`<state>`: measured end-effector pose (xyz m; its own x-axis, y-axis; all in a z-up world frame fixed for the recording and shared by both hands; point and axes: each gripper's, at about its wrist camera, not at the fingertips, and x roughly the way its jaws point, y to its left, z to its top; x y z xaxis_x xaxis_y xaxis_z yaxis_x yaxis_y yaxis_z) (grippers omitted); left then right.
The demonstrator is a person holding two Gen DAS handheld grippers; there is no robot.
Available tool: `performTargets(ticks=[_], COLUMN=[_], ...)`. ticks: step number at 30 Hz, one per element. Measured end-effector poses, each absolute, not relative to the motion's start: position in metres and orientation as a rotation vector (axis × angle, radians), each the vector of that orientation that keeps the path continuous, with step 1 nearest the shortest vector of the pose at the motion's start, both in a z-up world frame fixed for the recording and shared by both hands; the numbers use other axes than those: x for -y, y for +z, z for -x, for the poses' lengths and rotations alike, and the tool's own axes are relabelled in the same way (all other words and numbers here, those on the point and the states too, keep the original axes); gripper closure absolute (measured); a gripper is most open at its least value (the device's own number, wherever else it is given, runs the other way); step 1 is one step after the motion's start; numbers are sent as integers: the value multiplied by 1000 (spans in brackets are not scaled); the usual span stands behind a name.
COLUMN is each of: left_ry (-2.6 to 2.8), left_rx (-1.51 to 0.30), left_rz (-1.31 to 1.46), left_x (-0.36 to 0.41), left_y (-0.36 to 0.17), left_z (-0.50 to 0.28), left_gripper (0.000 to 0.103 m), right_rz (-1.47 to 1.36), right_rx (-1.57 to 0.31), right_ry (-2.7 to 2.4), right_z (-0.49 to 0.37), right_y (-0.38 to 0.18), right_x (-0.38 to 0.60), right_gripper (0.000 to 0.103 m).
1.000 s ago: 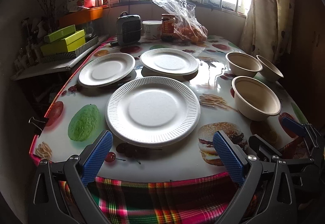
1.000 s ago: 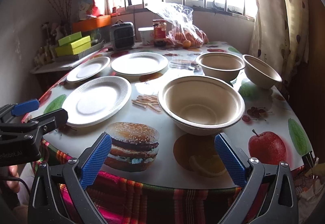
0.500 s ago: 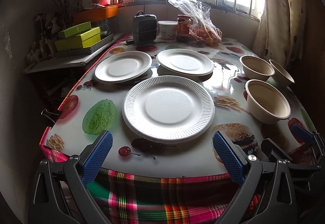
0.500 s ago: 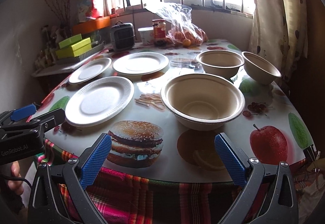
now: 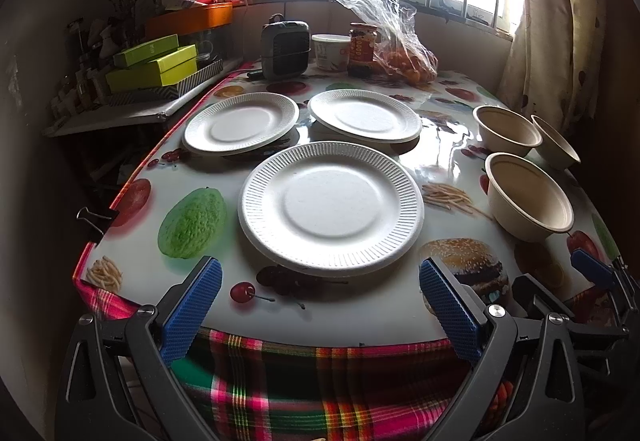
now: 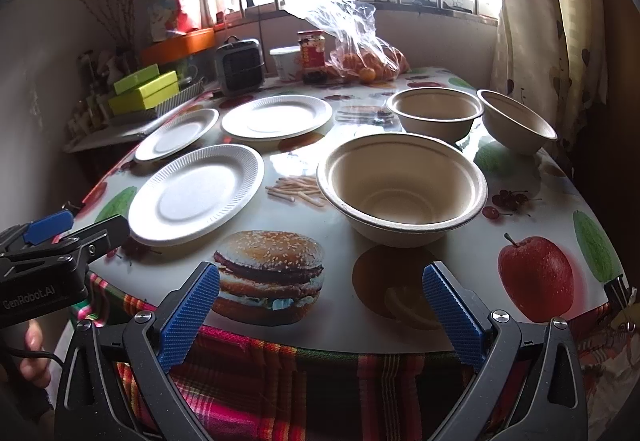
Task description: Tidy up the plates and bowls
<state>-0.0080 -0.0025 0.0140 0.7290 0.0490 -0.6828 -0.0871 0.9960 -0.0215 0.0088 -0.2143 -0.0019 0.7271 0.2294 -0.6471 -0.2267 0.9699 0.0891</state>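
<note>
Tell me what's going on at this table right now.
A person holds a left gripper and right gripper, both open and empty, at the near edge of the table. Three white plates and three tan bowls sit separately, nothing stacked. The far-right bowl leans tilted.

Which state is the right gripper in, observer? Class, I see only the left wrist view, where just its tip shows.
Observer: The right gripper is open and empty, at the table's near edge, facing the nearest bowl.
Operator: Anything lying in that bowl's bottom?
Observer: No, the bottom is bare.
Operator: What is holding my left gripper?
Observer: Fingers of a hand show beneath the left gripper.
</note>
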Motion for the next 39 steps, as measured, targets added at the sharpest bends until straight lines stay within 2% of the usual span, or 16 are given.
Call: performTargets(ticks=[39], left_ry=[83], left_rx=[-762], left_rz=[47], left_x=[1], left_y=[10], left_z=[5], left_gripper=[3], right_rz=[-2], right_rx=[-731], right_ry=[222], right_z=[-12], right_y=[-3], right_x=[218], right_gripper=[0])
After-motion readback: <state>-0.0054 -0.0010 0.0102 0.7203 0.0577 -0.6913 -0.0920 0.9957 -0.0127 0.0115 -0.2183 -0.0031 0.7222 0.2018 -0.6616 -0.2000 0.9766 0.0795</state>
